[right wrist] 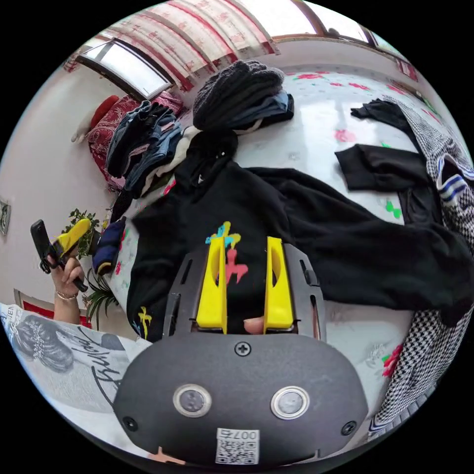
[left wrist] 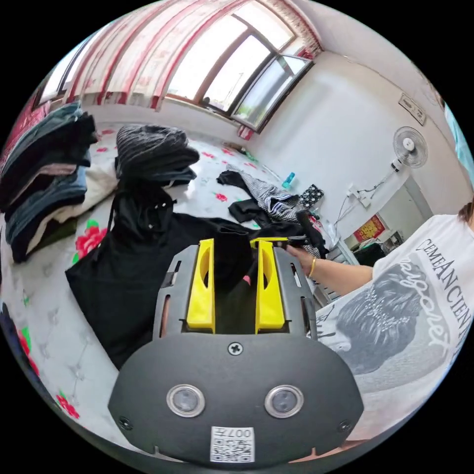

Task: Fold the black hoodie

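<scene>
Left arm: raised off to the side of the body, hand [right wrist: 66, 276] wrapped round the handle, wrist bent up, bracelet on the wrist.
Left hand-held gripper [left wrist: 236, 247]: yellow jaws apart, black cloth filling the gap between them; whether both jaws press on that cloth cannot be told. Seen from the right gripper view [right wrist: 74, 236], lifted clear of the bed, nothing visibly hanging from it.
Right arm: forearm stretched out level, hand [left wrist: 298, 253] gripping the handle, bracelet at the wrist.
Right hand-held gripper [right wrist: 245, 247]: jaws spread, nothing clamped between them, hovering over the hoodie's chest print; a fingertip showing at the jaw base. In the left gripper view [left wrist: 274, 241], at the far edge of the black cloth, low over it.
Black hoodie [right wrist: 256, 217]: spread flat on the bed directly beyond the right jaws, front up, coloured print just past the tips, hood toward the far piles, one sleeve stretched out to the right of the jaws.
Bed [right wrist: 316, 138]: white floral cover.
Folded pile [right wrist: 242, 94]: beyond the hood.
Jeans stack [right wrist: 143, 138]: far left of the jaws.
Checked garment [right wrist: 444, 163]: right of the sleeve.
Small black garment [right wrist: 380, 168]: beyond the sleeve, apart from it.
</scene>
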{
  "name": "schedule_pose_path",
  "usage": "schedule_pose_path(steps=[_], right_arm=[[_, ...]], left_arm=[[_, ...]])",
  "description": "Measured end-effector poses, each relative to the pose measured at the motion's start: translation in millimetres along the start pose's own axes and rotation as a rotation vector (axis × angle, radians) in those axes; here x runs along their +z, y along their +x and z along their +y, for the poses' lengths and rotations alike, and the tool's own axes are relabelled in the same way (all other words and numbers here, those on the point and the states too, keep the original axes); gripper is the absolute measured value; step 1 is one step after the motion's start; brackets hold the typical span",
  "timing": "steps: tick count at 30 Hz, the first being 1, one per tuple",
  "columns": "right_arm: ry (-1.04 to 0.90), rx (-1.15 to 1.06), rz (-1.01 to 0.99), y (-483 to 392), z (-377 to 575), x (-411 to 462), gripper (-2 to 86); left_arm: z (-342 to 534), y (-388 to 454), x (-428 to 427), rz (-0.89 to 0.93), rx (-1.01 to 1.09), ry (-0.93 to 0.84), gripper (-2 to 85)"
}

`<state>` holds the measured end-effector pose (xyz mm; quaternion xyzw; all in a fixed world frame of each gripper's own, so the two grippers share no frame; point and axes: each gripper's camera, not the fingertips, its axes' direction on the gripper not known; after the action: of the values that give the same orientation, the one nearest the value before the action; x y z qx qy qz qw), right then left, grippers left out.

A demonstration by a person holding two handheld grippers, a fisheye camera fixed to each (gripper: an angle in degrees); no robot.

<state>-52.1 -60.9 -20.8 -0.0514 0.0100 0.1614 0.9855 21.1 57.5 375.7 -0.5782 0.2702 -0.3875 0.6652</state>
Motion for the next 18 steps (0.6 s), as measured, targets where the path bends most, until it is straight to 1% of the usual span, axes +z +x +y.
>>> schedule_pose_path(steps=[2, 4, 7, 11, 13, 15, 16, 17, 18], right_arm=[[-0.020, 0.003, -0.017, 6, 9, -5, 9.8], [-0.043, -0.013, -0.045, 4, 8, -4, 10.1], [-0.045, -0.075, -0.063, -14, -9, 1, 10.5], [-0.067, -0.174, 0.011, -40, -57, 19, 10.6], [-0.132, -0.189, 0.024, -46, -79, 38, 10.4], [-0.280, -0.207, 0.017, -55, -101, 72, 9.2], [-0.318, -0.214, 0.023, -58, -105, 80, 8.7], [-0.341, -0.227, 0.095, -66, -111, 86, 7.4], [-0.340, -0.275, 0.103, -75, -118, 80, 5.8]], left_arm=[[45, -39, 13, -0.105, -0.152, -0.094, 10.7], [75, -70, 14, -0.187, -0.268, -0.137, 9.8], [98, -112, 5, -0.281, -0.381, -0.138, 9.6], [91, -154, 8, -0.323, -0.412, -0.152, 9.7], [84, -177, 19, -0.321, -0.422, -0.163, 9.9], [82, -192, 33, -0.300, -0.437, -0.199, 10.2], [83, -200, 44, -0.298, -0.437, -0.228, 10.4], [84, -204, 50, -0.308, -0.439, -0.246, 10.6], [88, -211, 61, -0.340, -0.440, -0.296, 10.5]])
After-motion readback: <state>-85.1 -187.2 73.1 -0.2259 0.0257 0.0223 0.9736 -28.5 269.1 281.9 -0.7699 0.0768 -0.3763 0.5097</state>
